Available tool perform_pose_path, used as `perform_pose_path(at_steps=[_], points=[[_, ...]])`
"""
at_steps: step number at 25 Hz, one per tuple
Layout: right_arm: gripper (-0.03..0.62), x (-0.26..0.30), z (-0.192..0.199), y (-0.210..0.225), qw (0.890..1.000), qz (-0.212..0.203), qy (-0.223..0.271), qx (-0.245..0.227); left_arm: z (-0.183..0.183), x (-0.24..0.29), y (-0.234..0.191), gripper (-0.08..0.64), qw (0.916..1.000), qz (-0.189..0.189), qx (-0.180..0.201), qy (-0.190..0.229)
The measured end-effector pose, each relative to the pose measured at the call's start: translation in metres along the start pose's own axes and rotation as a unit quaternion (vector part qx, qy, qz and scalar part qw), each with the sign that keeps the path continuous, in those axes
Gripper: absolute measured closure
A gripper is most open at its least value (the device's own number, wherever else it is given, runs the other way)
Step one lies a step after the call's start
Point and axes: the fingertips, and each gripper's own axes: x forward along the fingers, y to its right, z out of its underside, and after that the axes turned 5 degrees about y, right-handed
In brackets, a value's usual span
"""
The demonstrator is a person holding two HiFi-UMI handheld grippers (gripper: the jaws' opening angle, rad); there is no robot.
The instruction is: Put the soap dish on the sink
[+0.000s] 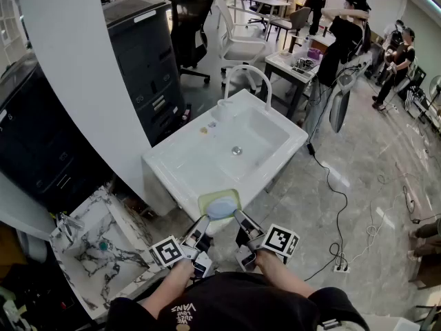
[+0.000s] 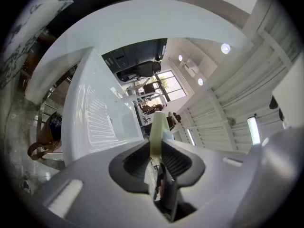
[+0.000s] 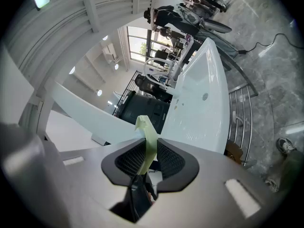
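Observation:
A pale green soap dish (image 1: pixel 220 204) with a light blue soap in it hangs over the near corner of the white sink (image 1: pixel 180 165). Both grippers hold it by its rim. My left gripper (image 1: pixel 204 221) is shut on the dish's left edge, seen edge-on as a green strip (image 2: pixel 157 133) between its pads. My right gripper (image 1: pixel 238 218) is shut on the right edge, a thin green rim (image 3: pixel 148 141) between its pads. The sink's basin (image 3: pixel 205 103) with its drain (image 1: pixel 236 150) and arched tap (image 1: pixel 247 76) lies beyond.
A marble-patterned sink (image 1: pixel 103 247) stands low at the left. A white pillar (image 1: pixel 76 61) and dark cabinets (image 1: pixel 148 61) rise behind the sink. Chairs, tables and people fill the far room; cables (image 1: pixel 337 205) run over the floor at right.

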Motion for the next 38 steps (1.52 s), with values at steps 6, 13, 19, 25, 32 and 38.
perform_pose_path(at_steps=[6, 13, 19, 25, 32, 38], points=[[0.522, 0.01, -0.008, 0.007, 1.0, -0.004, -0.009, 0.004, -0.003, 0.011, -0.003, 0.436, 1.0, -0.002, 0.003, 0.008], [0.522, 0.026, -0.035, 0.018, 0.999, -0.014, -0.033, 0.009, -0.002, 0.04, -0.002, 0.436, 0.9993, -0.01, 0.004, 0.036], [0.522, 0.039, -0.08, 0.029, 0.997, -0.026, -0.07, 0.006, 0.004, 0.084, 0.007, 0.436, 0.9971, -0.016, 0.009, 0.074], [0.522, 0.049, -0.12, 0.045, 0.992, -0.038, -0.123, 0.002, 0.021, 0.12, 0.007, 0.436, 0.9916, -0.045, 0.005, 0.122], [0.522, 0.059, -0.156, 0.056, 0.984, -0.058, -0.17, 0.002, 0.032, 0.155, 0.019, 0.436, 0.9833, -0.056, 0.011, 0.173], [0.522, 0.07, -0.165, 0.064, 0.978, -0.066, -0.195, 0.004, 0.036, 0.164, 0.011, 0.436, 0.9773, -0.081, 0.008, 0.196]])
